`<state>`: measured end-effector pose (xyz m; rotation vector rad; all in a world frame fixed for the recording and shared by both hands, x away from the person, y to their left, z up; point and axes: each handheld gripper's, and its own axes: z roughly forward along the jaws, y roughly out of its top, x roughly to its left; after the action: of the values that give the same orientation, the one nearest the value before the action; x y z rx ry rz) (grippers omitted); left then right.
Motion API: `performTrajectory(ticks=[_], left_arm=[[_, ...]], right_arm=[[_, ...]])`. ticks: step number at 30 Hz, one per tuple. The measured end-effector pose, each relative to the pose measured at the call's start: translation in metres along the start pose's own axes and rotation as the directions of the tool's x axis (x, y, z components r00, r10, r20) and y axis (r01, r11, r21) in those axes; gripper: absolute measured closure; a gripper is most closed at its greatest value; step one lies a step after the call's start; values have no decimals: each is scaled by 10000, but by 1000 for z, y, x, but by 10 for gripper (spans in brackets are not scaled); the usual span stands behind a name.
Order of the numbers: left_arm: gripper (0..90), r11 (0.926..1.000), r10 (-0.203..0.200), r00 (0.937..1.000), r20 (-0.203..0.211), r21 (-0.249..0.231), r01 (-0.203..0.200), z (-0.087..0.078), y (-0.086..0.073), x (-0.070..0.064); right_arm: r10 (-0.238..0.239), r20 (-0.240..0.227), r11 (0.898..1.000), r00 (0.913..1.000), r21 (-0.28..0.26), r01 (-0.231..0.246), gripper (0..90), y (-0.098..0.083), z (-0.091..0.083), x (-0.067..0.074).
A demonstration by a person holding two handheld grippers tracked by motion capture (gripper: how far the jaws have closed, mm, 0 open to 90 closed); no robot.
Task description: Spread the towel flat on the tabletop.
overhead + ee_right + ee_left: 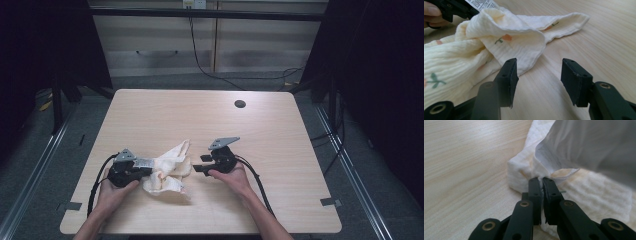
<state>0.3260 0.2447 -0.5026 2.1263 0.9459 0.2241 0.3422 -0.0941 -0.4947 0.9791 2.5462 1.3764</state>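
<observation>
A person seated at the pale wood table (260, 130) works a crumpled cream cloth (167, 172) printed with small orange sprigs, lying toward the six o'clock edge, a little left of centre. The left claw (541, 180) is clenched on a hem of the cloth at its nine o'clock side, near a white care label (143, 162), pinching the fabric tight between its tips. The right claw (537, 75) sits low over the table at the cloth's three o'clock side, released, its jaws apart with bare wood between them and a folded edge of the cloth just beyond the left tip. The work appears to be at the second grasp: one side secured, the other yet to be taken. The next move likely calls for nudging the right claw onto that folded edge and closing on a single layer, so the cloth can be spread or folded.
</observation>
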Motion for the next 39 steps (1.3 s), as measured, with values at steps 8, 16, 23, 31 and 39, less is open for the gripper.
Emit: performTrajectory(ticks=[8, 16, 23, 31, 39], left_arm=[[857, 9999, -109, 9999, 59, -43, 109, 0, -1, 1], [857, 9999, -101, 9999, 81, -69, 101, 0, -1, 1], [857, 9999, -105, 9999, 102, -82, 106, 0, -1, 1], [855, 9998, -204, 9997, 95, -65, 205, -1, -2, 3], [856, 9998, -215, 9998, -14, -28, 215, -1, -1, 3]], right_arm=[[97, -189, 9999, 9998, 76, -96, 351, 1, 27, -2], [104, -396, 9999, 9992, 122, -99, 337, 8, 39, -3], [18, -901, 9993, 9959, 364, 15, 531, 11, 45, -1], [248, -1096, 9990, 9937, -331, -286, 850, 12, 33, 0], [-106, -825, 9975, 9965, -704, 47, 900, 18, 3, 1]])
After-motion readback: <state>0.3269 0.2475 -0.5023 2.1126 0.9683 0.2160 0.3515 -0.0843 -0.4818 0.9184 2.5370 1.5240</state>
